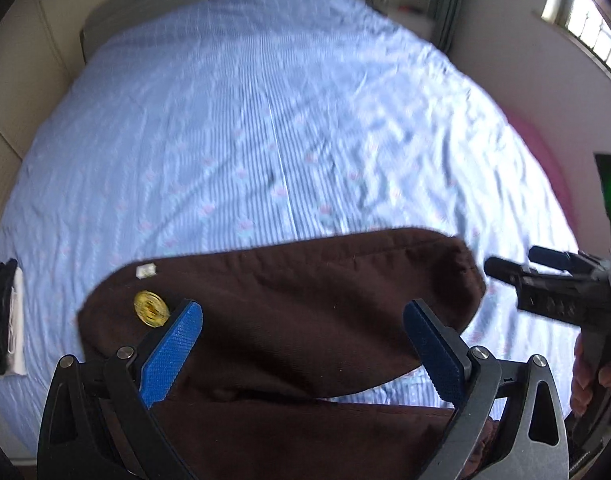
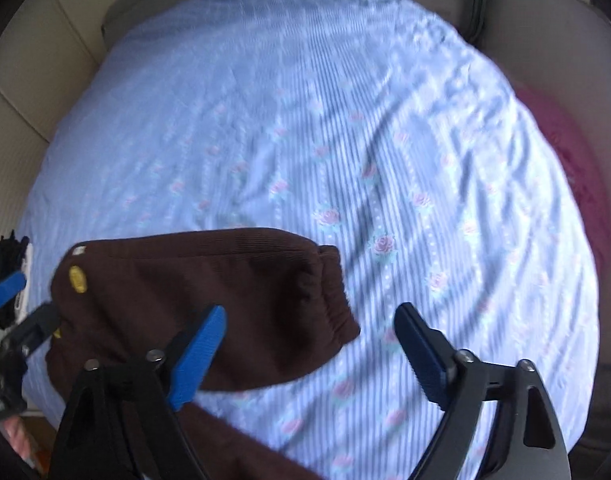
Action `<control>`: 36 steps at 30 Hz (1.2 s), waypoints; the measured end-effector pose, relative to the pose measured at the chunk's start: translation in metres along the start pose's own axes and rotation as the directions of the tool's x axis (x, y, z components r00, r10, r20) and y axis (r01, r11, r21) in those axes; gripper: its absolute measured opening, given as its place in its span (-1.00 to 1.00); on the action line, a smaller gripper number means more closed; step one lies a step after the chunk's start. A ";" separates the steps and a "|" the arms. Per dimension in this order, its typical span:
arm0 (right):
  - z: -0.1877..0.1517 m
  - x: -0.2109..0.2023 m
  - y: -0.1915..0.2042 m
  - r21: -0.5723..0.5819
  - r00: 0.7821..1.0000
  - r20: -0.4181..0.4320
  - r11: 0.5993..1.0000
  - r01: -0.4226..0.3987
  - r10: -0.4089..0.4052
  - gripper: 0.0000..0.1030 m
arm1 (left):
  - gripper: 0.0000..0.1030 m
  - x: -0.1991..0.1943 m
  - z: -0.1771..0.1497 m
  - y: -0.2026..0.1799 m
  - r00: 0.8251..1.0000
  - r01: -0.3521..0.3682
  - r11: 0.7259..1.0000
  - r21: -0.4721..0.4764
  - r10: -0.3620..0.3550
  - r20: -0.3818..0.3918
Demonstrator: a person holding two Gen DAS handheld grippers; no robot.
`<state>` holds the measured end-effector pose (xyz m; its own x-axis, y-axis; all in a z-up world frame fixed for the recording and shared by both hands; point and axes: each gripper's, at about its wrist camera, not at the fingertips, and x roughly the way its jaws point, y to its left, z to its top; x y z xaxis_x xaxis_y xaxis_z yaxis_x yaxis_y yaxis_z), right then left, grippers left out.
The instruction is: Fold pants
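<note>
Blue striped bedding with small pink roses covers the bed point(image 1: 265, 128) that carries the work; pale walls and a bright window close the room behind it. Left gripper point(image 1: 303, 340) hangs low over the cloth with its blue-padded jaws spread wide and nothing between them; right gripper point(image 2: 309, 344) is likewise spread and empty, one finger above the cloth, the other above bare sheet. Beneath both lie the pants point(image 1: 281, 304), dark brown and of soft, thick fabric, at the near edge of the bed; one part lies doubled over another, its gathered elastic end point(image 2: 329, 292) pointing toward the right side; a yellow round patch point(image 1: 150, 308) and a small white tag point(image 1: 145, 270) sit near the left end. As I judge it, a fold has just been laid and neither gripper has taken a fresh hold; the next move calls for pinching an edge at each end and carrying it across evenly, since such cloth would slump and bunch if lifted from one side only. Black and white folded things point(image 1: 3, 320) rest at the far left of the bed.
</note>
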<state>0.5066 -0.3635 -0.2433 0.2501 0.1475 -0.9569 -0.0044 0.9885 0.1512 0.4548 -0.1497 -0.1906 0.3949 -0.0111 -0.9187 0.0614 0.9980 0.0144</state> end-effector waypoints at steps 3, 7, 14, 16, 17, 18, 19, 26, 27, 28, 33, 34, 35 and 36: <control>0.007 0.028 -0.003 -0.002 0.998 -0.052 1.000 -0.017 0.016 0.46 | 0.98 0.016 -0.003 -0.003 0.999 -0.020 1.000 -0.006 0.019 -0.051; 0.016 0.065 0.002 -0.023 0.990 -0.136 0.999 -0.025 0.021 0.28 | 0.98 0.028 -0.003 -0.001 0.996 -0.044 0.999 -0.004 0.043 -0.080; 0.039 0.075 0.003 -0.018 0.996 -0.088 1.000 0.021 -0.023 -0.45 | 0.99 0.040 0.003 0.015 0.992 -0.095 0.995 -0.026 0.093 -0.089; 0.052 0.067 0.003 0.005 0.998 -0.040 0.999 0.054 -0.054 -0.46 | 0.98 0.041 0.004 0.025 0.991 -0.109 0.992 -0.056 0.104 -0.089; 0.056 0.067 0.005 -0.003 0.997 -0.031 0.997 0.075 -0.075 -0.46 | 0.98 0.041 0.004 0.029 0.990 -0.114 0.991 -0.069 0.107 -0.090; 0.061 0.071 0.009 -0.023 0.994 -0.039 0.994 0.103 -0.104 -0.46 | 0.98 0.041 0.005 0.033 0.989 -0.119 0.990 -0.082 0.111 -0.093; 0.063 0.076 0.012 -0.045 0.989 -0.052 0.990 0.136 -0.139 -0.46 | 0.98 0.041 0.005 0.037 0.989 -0.125 0.988 -0.096 0.116 -0.095; 0.041 0.052 0.005 -0.029 0.977 -0.022 0.977 0.213 -0.214 0.31 | 0.99 0.032 -0.007 0.068 0.982 -0.171 0.976 -0.137 0.158 -0.102; 0.038 0.043 0.002 -0.008 0.980 -0.005 0.980 0.200 -0.200 0.34 | 0.99 0.029 -0.010 0.073 0.982 -0.172 0.974 -0.145 0.158 -0.102; 0.033 0.023 -0.004 0.040 0.980 0.027 0.980 0.196 -0.197 0.38 | 0.99 0.027 -0.013 0.076 0.983 -0.171 0.974 -0.152 0.156 -0.101; 0.000 -0.045 -0.006 0.094 0.974 0.106 0.977 0.189 -0.199 0.39 | 0.99 0.003 -0.044 0.101 0.983 -0.173 0.967 -0.189 0.157 -0.097; -0.012 -0.061 0.002 0.092 0.974 0.128 0.980 0.177 -0.188 0.39 | 0.99 -0.003 -0.052 0.104 0.983 -0.171 0.966 -0.194 0.156 -0.094; -0.021 -0.069 0.009 0.084 0.975 0.138 0.983 0.164 -0.175 0.39 | 0.99 -0.010 -0.060 0.107 0.984 -0.168 0.966 -0.196 0.153 -0.090; -0.030 -0.076 0.012 0.076 0.976 0.146 0.985 0.152 -0.162 0.39 | 0.99 -0.019 -0.069 0.110 0.985 -0.166 0.967 -0.196 0.153 -0.082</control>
<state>0.4587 -0.3619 -0.1758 0.3861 -0.0210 -0.9222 0.1076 0.9939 0.0224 0.3903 -0.0353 -0.1986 0.3227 0.1465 -0.9351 -0.1855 0.9786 0.0893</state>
